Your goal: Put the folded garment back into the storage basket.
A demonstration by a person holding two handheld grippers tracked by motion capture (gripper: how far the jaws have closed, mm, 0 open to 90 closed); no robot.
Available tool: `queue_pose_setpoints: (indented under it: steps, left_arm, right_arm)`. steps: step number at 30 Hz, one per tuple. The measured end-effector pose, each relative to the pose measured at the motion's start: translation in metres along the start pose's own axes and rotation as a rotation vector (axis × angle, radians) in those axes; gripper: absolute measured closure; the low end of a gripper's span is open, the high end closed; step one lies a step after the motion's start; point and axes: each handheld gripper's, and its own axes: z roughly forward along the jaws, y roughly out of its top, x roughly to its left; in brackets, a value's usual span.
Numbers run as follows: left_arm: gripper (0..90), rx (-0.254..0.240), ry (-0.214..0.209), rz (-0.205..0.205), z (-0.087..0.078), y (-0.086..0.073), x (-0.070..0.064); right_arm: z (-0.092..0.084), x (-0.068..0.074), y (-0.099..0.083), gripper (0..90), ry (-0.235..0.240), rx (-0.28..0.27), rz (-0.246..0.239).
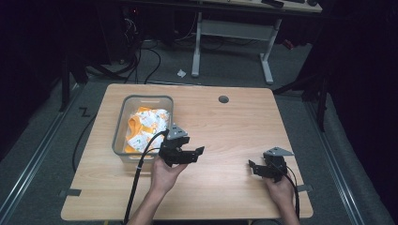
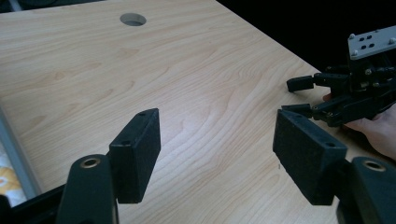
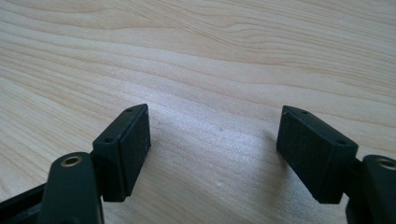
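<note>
Wooden surface, both grippers empty

Wooden surface [image 1: 225, 126] carries a clear bin [image 1: 123, 117] of orange-white packets [image 1: 145, 126] at left; just beside it, the left gripper [image 1: 199, 152] hovers, fingers [image 2: 137, 149] spread, empty. Well apart rightward, the right gripper [image 1: 252, 168] gapes empty.

A light wooden table [image 1: 225, 122] with a pale grain takes up the middle of the high view, its corners rounded. A small round cable hole [image 1: 223, 99] sits near its far edge, a little right of centre. On the left part of the top stands a clear plastic bin [image 1: 120, 136] with a grey rim, long side running away from the near edge, holding crumpled white and orange cloth [image 1: 145, 126]. The right half of the wood lies bare.
</note>
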Motion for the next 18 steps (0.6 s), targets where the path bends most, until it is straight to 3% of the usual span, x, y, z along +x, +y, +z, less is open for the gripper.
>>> queue_pose_setpoints:
  steps: [18]
  left_arm:
    - [32.3,0.033,0.028,0.032,0.020,-0.016,-0.011]
  right_arm:
    - [0.000,0.000,0.000,26.3,0.000,0.001,0.001]
